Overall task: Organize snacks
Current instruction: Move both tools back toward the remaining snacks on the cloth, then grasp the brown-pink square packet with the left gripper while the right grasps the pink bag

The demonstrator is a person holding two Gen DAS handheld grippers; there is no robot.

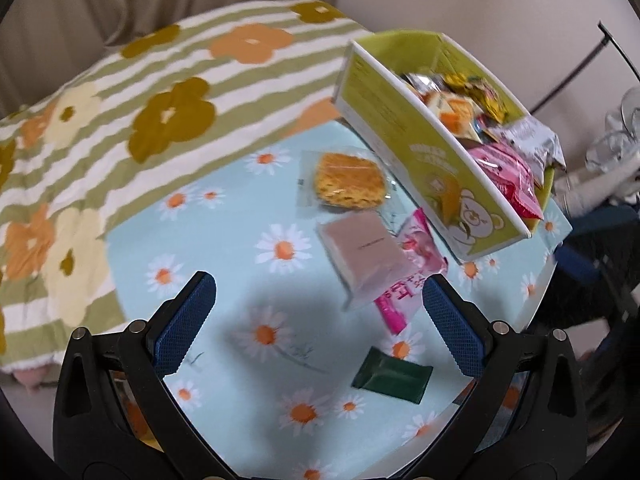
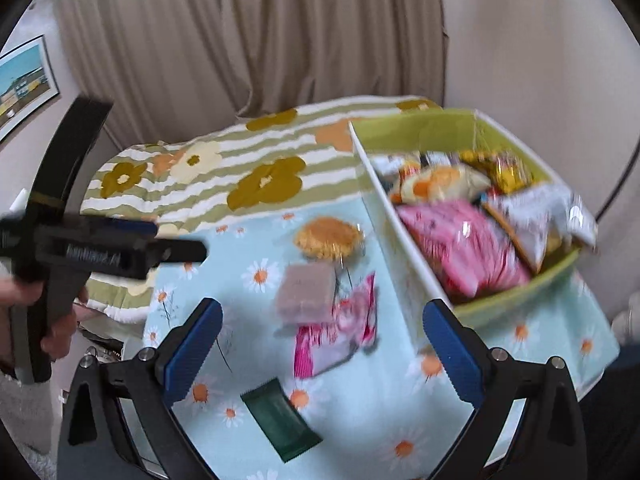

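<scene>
Grippers both spread, empty: left gripper (image 1: pixel 320 316), right gripper (image 2: pixel 322 336). We see the green packet (image 1: pixel 393 376) nearest, lying crosswise just ahead of our left.

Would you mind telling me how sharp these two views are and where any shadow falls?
Left wrist view: mostly sharp, with slight smear on the green box; a soft shadow lies on the tablecloth between the left gripper's fingers. Right wrist view: motion blur smears the pink packet and box contents.
</scene>
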